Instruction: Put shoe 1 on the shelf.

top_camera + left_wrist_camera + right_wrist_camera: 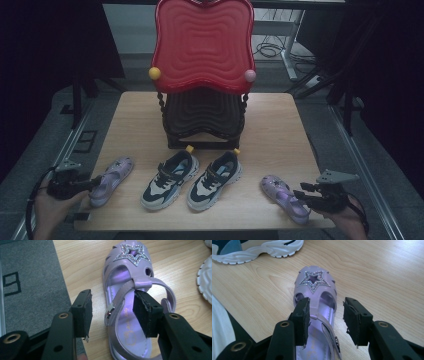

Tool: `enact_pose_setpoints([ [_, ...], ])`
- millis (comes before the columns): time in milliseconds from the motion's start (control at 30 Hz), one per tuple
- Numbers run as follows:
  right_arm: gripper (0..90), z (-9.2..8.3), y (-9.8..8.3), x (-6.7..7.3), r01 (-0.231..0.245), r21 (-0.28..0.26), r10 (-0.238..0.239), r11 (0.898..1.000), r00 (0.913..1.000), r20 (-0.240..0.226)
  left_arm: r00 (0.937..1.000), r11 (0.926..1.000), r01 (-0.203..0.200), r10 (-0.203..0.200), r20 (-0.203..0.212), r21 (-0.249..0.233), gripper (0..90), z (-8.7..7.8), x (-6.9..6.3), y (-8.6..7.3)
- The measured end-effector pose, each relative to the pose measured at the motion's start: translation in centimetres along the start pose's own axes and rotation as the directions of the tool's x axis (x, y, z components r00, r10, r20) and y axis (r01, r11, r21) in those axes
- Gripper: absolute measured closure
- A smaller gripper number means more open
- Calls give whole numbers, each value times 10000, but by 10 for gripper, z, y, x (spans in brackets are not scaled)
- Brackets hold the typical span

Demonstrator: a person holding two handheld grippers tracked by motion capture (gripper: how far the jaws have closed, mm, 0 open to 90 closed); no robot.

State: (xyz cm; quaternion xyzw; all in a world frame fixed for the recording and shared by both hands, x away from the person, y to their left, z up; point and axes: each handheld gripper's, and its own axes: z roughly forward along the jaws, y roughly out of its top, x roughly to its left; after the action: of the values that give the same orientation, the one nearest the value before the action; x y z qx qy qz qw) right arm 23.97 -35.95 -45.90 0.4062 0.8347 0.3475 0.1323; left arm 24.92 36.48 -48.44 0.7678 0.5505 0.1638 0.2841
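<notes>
**Both grippers set over the purple sandal pair, neither grip made**

We see four shoes in a row along the near edge of the wooden table (280, 125): a left purple sandal (111, 180) at 8 o'clock, two navy-and-white sneakers (170, 179) in the middle, and a right purple sandal (284, 197) at 4 o'clock. A red-and-black two-tier shoe rack (202, 75) stands at 12 o'clock, which we judge to be where the shoes go.

The left gripper (92, 184) sits at the heel end of the left sandal (130, 305). Its jaws straddle the sandal's outer side and strap; one pad lies inside, against the strap, the other stands clear over the table. We read it as open, not yet gripping.

The right gripper (302, 196) straddles the right sandal (315, 302) from the heel end, one pad over its edge, the other apart beside it: open too.

The gripper views give the glitter star, buckle and pad gaps. The high view gives the row and the rack.
</notes>
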Motion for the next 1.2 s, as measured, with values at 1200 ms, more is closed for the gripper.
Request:
enact_pose_setpoints([
  [1200,661,23,-15,-10,-304,1546,331,9875,9993,-149,9993,9985,-103,84,360,535,621,17,5,3],
])
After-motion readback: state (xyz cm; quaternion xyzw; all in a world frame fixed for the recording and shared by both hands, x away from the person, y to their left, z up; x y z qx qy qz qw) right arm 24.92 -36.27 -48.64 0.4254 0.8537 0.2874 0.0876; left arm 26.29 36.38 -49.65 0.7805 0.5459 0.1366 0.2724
